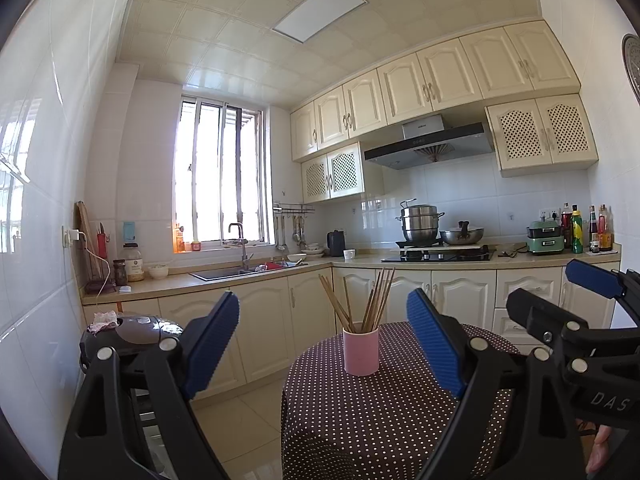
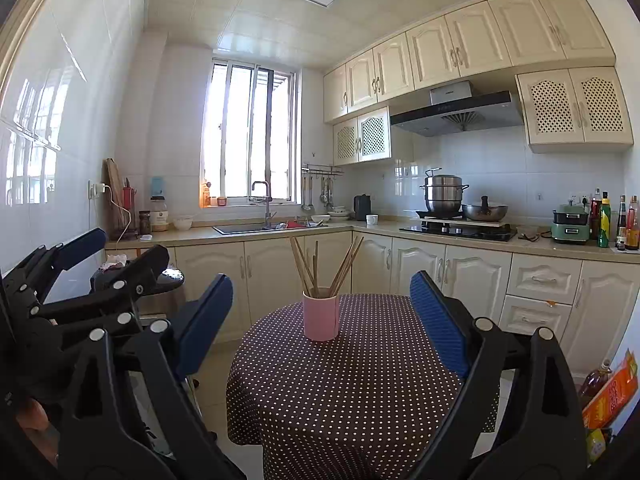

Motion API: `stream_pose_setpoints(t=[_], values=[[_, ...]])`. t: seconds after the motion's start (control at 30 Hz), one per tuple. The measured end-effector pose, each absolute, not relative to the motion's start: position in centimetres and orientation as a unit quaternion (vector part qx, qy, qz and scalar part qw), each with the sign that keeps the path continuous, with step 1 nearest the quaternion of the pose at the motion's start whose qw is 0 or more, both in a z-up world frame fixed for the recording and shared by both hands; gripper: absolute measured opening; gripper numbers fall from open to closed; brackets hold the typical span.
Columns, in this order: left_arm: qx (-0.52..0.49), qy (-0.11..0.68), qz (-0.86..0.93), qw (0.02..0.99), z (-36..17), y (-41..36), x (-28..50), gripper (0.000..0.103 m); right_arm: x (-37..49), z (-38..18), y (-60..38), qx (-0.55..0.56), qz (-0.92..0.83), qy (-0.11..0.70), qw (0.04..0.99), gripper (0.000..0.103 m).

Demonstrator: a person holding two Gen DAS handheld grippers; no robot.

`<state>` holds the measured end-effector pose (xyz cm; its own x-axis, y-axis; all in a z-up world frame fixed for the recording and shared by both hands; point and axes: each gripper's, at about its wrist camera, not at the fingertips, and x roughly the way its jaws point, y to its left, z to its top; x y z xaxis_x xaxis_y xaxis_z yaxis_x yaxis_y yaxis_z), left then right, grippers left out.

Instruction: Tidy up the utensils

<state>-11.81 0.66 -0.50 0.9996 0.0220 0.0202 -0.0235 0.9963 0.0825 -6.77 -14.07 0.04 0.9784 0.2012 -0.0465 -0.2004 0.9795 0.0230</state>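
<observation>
Round worktop, one cup on it.

I see a small round worktop (image 2: 360, 392) draped in a dark brown cloth with white polka dots (image 1: 380, 420) that hangs down over its edge toward the tiled floor (image 2: 208, 360). Toward its far side stands a single pink cup (image 2: 321, 317), upright, touching the cloth. Wooden chopsticks (image 2: 320, 266) fan out of the cup's mouth, leaning left and right. I see bare cloth over the near part.
</observation>
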Motion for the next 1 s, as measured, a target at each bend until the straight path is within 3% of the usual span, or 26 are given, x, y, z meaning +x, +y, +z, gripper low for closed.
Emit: stream_pose_setpoints(t=[1.0], values=[[0.041, -0.005, 0.010, 0.999, -0.49, 1.18, -11.52, 0.084, -6.86, -0.09, -14.02, 0.010, 0.099, 0.026, 0.995, 0.089]])
